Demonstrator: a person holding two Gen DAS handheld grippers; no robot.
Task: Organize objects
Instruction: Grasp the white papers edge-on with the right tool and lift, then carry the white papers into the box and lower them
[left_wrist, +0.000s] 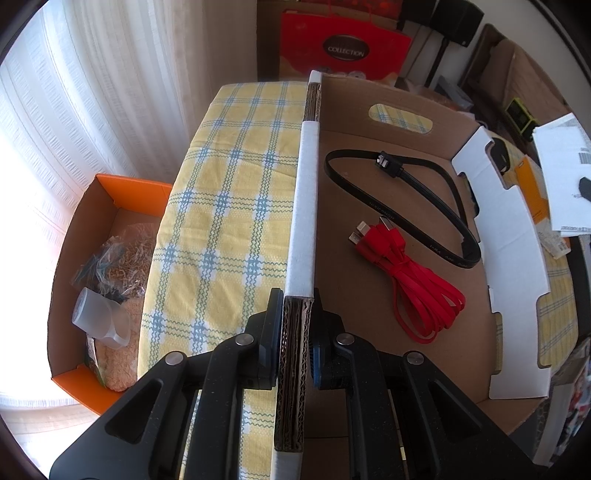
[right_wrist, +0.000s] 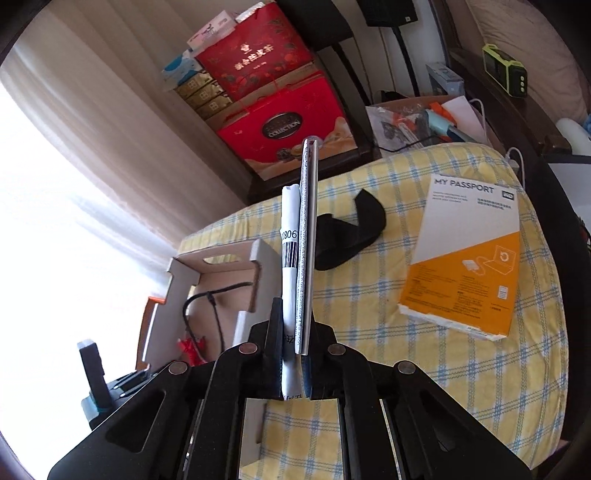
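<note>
My left gripper (left_wrist: 298, 325) is shut on the near wall of an open cardboard box (left_wrist: 305, 206), gripping its white-topped corrugated edge. Inside the box lie a coiled red cable (left_wrist: 417, 284) and a black flat cable (left_wrist: 417, 184). My right gripper (right_wrist: 295, 332) is shut on folded white papers (right_wrist: 299, 251), one with a barcode, held upright above the checked cloth. In the right wrist view the cardboard box (right_wrist: 218, 266) sits to the left, with the black cable (right_wrist: 207, 299) showing inside it.
A white and orange "My Passport" box (right_wrist: 465, 258) and a black strap (right_wrist: 351, 232) lie on the yellow checked cloth (right_wrist: 424, 369). An orange box (left_wrist: 107, 280) with bags stands left of the table. Red gift bags (right_wrist: 288, 125) stand behind. White curtains hang at the left.
</note>
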